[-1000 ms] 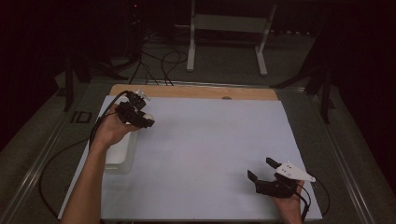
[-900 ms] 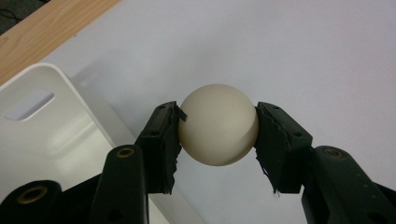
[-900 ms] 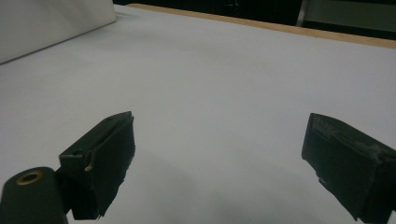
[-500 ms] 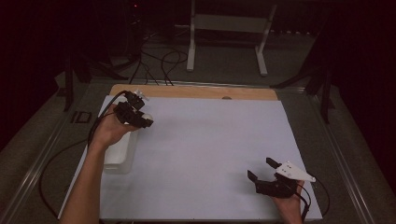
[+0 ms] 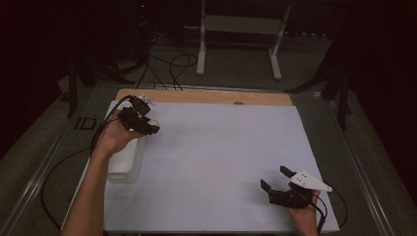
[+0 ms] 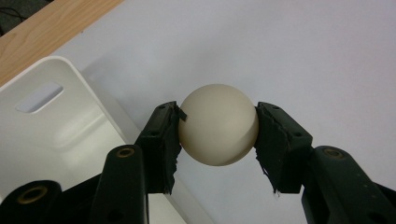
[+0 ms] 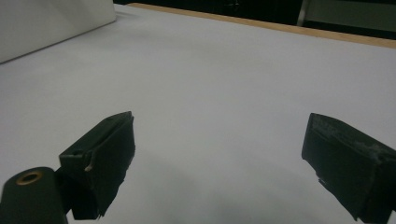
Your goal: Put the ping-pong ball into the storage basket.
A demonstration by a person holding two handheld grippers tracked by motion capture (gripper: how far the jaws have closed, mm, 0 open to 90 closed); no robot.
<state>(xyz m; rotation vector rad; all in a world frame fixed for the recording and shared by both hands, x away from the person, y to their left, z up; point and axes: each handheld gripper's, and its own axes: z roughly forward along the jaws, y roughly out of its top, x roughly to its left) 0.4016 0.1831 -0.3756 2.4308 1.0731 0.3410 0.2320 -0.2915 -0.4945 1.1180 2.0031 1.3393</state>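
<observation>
cream-coloured ball [image 6: 218, 125], smooth and matte, is the thing i'm tracking.

high view: left gripper [image 5: 149, 126] sits over the near-left part of the white sheet [image 5: 221, 162], just past the far end of a white bin [image 5: 123, 162] lying along the sheet's left edge. a pale round shape shows at its jaws. right gripper [image 5: 275, 179] rests low at the near-right corner, jaws spread, nothing between them. wooden board edge [image 5: 206, 97] runs along the far side of the sheet.

left gripper view: both pads clamp the ball at its widest line, one each side, ball lifted off the sheet. the bin's rim [image 6: 60, 65] with a slot handle sits below and to the left; the ball hangs just outside that rim, over bare sheet, not over the opening.

right gripper view: right gripper [image 7: 219, 154] jaws wide apart, empty, only white sheet ahead and the bin's wall [image 7: 51, 23] far off at top left.

risks, my judgement: letting go here would drop the ball onto the sheet and it would roll, since it isn't above the bin. pads look frayed and the contact is narrow on a round surface, so a tilt or jolt could squirt it out. clipping the rim while crossing could nudge the bin.
</observation>
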